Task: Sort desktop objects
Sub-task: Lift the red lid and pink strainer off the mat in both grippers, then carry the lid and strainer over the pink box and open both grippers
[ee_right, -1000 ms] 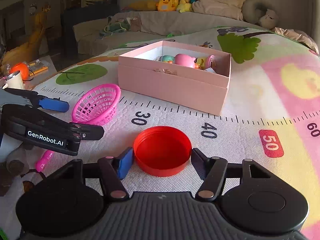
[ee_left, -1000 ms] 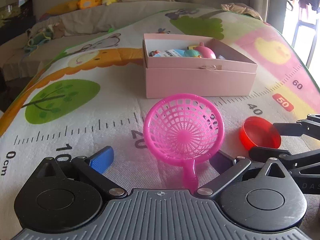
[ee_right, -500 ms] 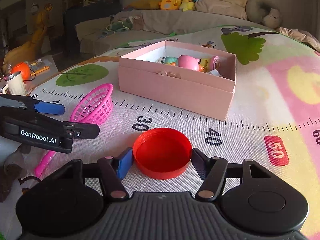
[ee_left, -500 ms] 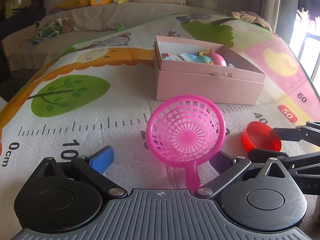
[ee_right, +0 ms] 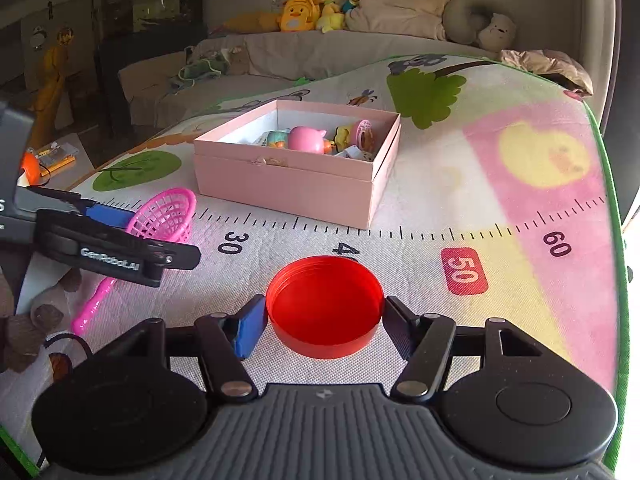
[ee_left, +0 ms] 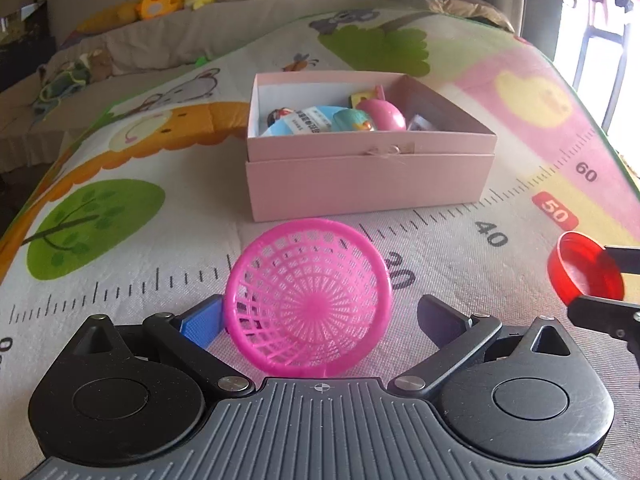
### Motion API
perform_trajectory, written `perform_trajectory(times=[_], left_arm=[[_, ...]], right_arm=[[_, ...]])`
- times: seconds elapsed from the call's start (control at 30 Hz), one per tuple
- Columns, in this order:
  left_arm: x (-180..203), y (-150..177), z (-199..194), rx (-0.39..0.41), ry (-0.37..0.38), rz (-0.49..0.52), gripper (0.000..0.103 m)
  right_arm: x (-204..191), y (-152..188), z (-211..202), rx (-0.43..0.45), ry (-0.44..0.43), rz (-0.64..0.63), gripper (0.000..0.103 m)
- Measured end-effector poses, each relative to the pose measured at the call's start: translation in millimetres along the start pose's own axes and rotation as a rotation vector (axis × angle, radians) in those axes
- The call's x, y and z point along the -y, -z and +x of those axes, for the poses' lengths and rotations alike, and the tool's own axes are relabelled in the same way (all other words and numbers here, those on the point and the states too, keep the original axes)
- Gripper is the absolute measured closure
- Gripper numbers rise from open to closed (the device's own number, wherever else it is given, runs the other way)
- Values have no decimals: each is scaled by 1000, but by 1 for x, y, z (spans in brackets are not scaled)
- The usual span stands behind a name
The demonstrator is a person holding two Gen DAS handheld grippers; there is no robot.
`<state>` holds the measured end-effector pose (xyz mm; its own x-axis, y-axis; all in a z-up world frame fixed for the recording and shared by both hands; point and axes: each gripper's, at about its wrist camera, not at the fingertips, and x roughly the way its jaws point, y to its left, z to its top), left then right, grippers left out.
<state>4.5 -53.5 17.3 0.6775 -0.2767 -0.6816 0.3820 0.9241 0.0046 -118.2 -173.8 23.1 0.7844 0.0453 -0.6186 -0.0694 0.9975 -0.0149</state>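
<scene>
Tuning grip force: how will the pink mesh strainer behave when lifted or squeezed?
Pink strainer is open thin plastic mesh, so probably very light and springy under squeeze. The round bowl with its long handle trailing off one side may swing or tilt. Glossy plastic could slip.

Box (ee_right: 296, 184) is sitting on the play mat (ee_right: 500, 208), toys (ee_right: 306, 139) lying in it. Lid (ee_right: 324, 306) is sitting btwn the right gripper (ee_right: 324, 320) pads, in front of the box. Strainer (ee_left: 308, 300) is sitting btwn the left gripper (ee_left: 320, 320) fingers, left of the lid. Plush toys (ee_right: 312, 14) are lying on the sofa behind the mat.
</scene>
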Motion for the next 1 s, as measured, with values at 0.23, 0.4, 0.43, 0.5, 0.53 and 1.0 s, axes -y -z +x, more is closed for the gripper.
perform_trajectory(times=[0.23, 0.4, 0.43, 0.5, 0.53, 1.0], left_arm=[[8, 5, -12, 12, -25, 88, 15], [6, 8, -49, 49, 31, 116, 16], [4, 2, -60, 67, 53, 112, 16], [0, -25, -84, 141, 72, 119, 16], [-1, -43, -95, 187, 70, 129, 16], [-10, -215, 33, 182, 108, 98, 7]], right_arm=[[1, -3, -16, 10, -15, -20, 39], [2, -10, -29, -3, -62, -30, 39], [4, -14, -34, 0, -70, -32, 39], [9, -28, -46, 14, -82, -31, 39], [12, -39, -52, 30, -85, -34, 39], [56, -200, -19, 139, -37, -17, 39]])
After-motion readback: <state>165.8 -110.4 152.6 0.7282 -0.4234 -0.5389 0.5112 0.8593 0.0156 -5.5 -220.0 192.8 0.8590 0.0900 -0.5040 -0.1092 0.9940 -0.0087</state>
